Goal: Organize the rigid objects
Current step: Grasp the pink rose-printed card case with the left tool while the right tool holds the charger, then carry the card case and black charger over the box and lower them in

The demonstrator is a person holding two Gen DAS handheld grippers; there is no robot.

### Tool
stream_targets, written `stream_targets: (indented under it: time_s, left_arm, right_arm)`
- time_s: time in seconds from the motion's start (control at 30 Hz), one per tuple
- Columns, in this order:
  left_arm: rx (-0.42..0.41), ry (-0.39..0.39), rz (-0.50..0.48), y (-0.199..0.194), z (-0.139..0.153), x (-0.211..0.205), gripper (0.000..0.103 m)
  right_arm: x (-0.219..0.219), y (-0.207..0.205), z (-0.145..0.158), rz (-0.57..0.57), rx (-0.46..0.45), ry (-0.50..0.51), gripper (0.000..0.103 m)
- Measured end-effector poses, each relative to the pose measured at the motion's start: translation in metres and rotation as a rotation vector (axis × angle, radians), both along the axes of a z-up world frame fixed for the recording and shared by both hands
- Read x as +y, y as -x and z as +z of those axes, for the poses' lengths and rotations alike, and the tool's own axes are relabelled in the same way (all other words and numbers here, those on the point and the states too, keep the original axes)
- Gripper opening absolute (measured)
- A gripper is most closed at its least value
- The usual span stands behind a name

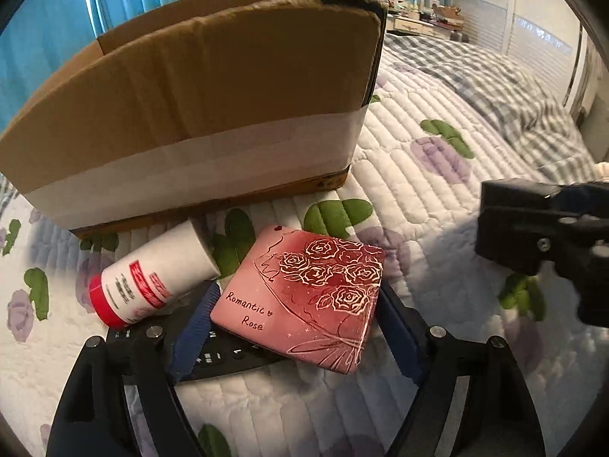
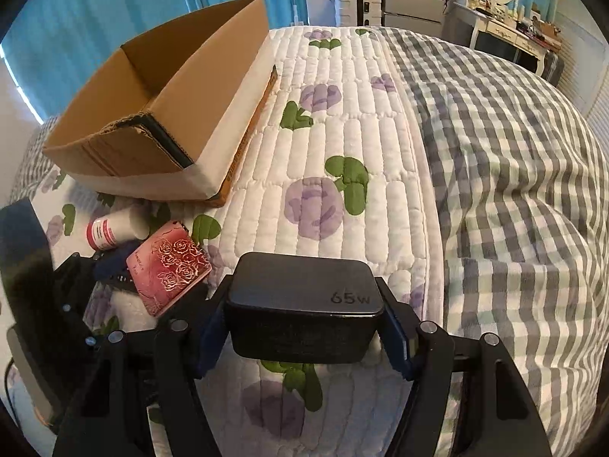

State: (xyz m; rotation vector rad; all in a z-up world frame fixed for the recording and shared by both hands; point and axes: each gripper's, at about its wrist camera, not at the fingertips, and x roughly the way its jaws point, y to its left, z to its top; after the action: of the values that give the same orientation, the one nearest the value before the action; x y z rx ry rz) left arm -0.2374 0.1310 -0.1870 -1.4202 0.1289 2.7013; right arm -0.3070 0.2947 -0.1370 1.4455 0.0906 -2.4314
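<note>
My left gripper (image 1: 300, 320) is shut on a pink "Romantic Rose" case (image 1: 304, 297), held just above the quilt; the case also shows in the right wrist view (image 2: 167, 274). A white bottle with a red cap (image 1: 152, 278) lies on its side against the left finger, over a flat black device (image 1: 220, 354). My right gripper (image 2: 304, 320) is shut on a black 65W charger block (image 2: 304, 304); the charger also shows in the left wrist view (image 1: 517, 228). An open cardboard box (image 1: 198, 106) stands just beyond the case; its inside (image 2: 125, 106) looks bare.
Everything sits on a bed with a white quilt printed with purple flowers (image 2: 335, 144). A grey checked blanket (image 2: 514, 175) covers the right side. Blue curtains (image 2: 114, 0) hang behind the box. A dresser with a mirror (image 2: 502, 11) stands far right.
</note>
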Motion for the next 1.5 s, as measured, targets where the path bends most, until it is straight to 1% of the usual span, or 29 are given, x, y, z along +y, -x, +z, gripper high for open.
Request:
stream_targets:
  time_s: [0.1, 0.13, 0.17, 0.2, 0.23, 0.3, 0.33, 0.43, 0.5, 0.57, 0.6, 0.67, 0.8, 0.83, 0.87, 0.93, 0.97, 1.0, 1.07, 1.13, 1.2, 1.3, 1.4, 1.5]
  left_arm:
    - [-0.003, -0.026, 0.001, -0.005, 0.006, -0.006, 0.077]
    - [-0.001, -0.033, 0.011, -0.008, 0.008, -0.008, 0.069]
    - [-0.002, -0.029, 0.023, -0.01, 0.009, -0.011, 0.044]
    - [-0.003, -0.019, 0.039, -0.012, 0.011, -0.014, 0.032]
    - [-0.014, -0.031, 0.036, -0.013, 0.012, -0.016, 0.028]
    - [-0.017, -0.051, 0.012, -0.012, 0.013, -0.018, 0.028]
    - [-0.017, -0.037, -0.002, -0.011, 0.013, -0.017, 0.028]
    - [0.01, 0.045, -0.041, -0.006, 0.013, -0.01, 0.03]
    - [0.021, 0.084, -0.065, -0.007, 0.011, -0.003, 0.034]
    - [0.029, 0.11, -0.088, -0.005, 0.011, 0.004, 0.045]
    - [0.037, 0.12, -0.098, -0.004, 0.011, 0.008, 0.046]
    - [0.059, 0.146, -0.108, -0.002, 0.012, 0.015, 0.046]
    - [0.079, 0.16, -0.169, 0.007, 0.01, 0.028, 0.046]
    - [0.078, 0.174, -0.181, 0.011, 0.01, 0.03, 0.044]
    - [0.071, 0.178, -0.199, 0.013, 0.009, 0.031, 0.034]
    - [0.082, 0.184, -0.204, 0.011, 0.009, 0.032, 0.028]
    - [0.088, 0.185, -0.201, 0.009, 0.01, 0.031, 0.021]
    - [0.093, 0.182, -0.197, 0.012, 0.014, 0.034, 0.019]
    - [0.104, 0.149, -0.185, 0.007, 0.022, 0.027, 0.013]
    - [0.102, 0.093, -0.151, 0.002, 0.033, 0.015, 0.01]
    - [0.1, 0.047, -0.129, 0.004, 0.043, 0.011, 0.01]
    - [0.107, -0.027, -0.106, -0.005, 0.064, -0.004, 0.01]
    - [0.129, -0.054, -0.09, -0.014, 0.081, -0.008, 0.01]
    - [0.163, -0.073, -0.07, -0.022, 0.107, -0.015, 0.01]
  right_arm:
    - [0.0, -0.003, 0.002, -0.002, 0.013, 0.004, 0.068]
    - [0.0, -0.004, 0.003, -0.001, 0.019, 0.003, 0.068]
    - [0.0, -0.006, 0.004, -0.001, 0.023, 0.001, 0.068]
    - [-0.001, -0.007, 0.004, 0.0, 0.028, -0.002, 0.068]
    - [-0.002, -0.009, 0.005, 0.002, 0.033, -0.006, 0.067]
    - [-0.003, -0.01, 0.005, 0.003, 0.032, -0.008, 0.067]
    - [-0.004, -0.011, 0.005, 0.003, 0.028, -0.005, 0.067]
    - [-0.005, -0.013, 0.005, -0.002, 0.028, -0.01, 0.067]
    - [-0.004, -0.014, 0.005, -0.006, 0.028, -0.009, 0.067]
    - [-0.003, -0.012, 0.004, -0.015, 0.022, 0.0, 0.067]
    - [-0.002, -0.012, 0.004, -0.018, 0.019, 0.003, 0.067]
    - [-0.001, -0.011, 0.003, -0.021, 0.014, 0.012, 0.067]
    - [0.0, -0.01, 0.002, -0.026, 0.01, 0.013, 0.067]
    - [0.0, -0.01, 0.002, -0.026, 0.01, 0.016, 0.067]
    - [0.0, -0.01, 0.002, -0.027, 0.01, 0.019, 0.067]
    - [0.0, -0.01, 0.002, -0.026, 0.011, 0.019, 0.067]
    - [-0.001, -0.01, 0.002, -0.025, 0.013, 0.017, 0.067]
    - [-0.001, -0.01, 0.002, -0.023, 0.015, 0.016, 0.067]
    - [-0.003, -0.011, 0.004, -0.017, 0.022, 0.014, 0.067]
    - [-0.004, -0.014, 0.008, -0.016, 0.035, 0.018, 0.067]
    - [-0.006, -0.016, 0.014, -0.014, 0.051, 0.021, 0.067]
    - [-0.011, -0.022, 0.026, -0.006, 0.078, 0.024, 0.066]
    - [-0.018, -0.031, 0.043, 0.006, 0.113, 0.027, 0.066]
    - [-0.027, -0.04, 0.065, 0.02, 0.155, 0.015, 0.066]
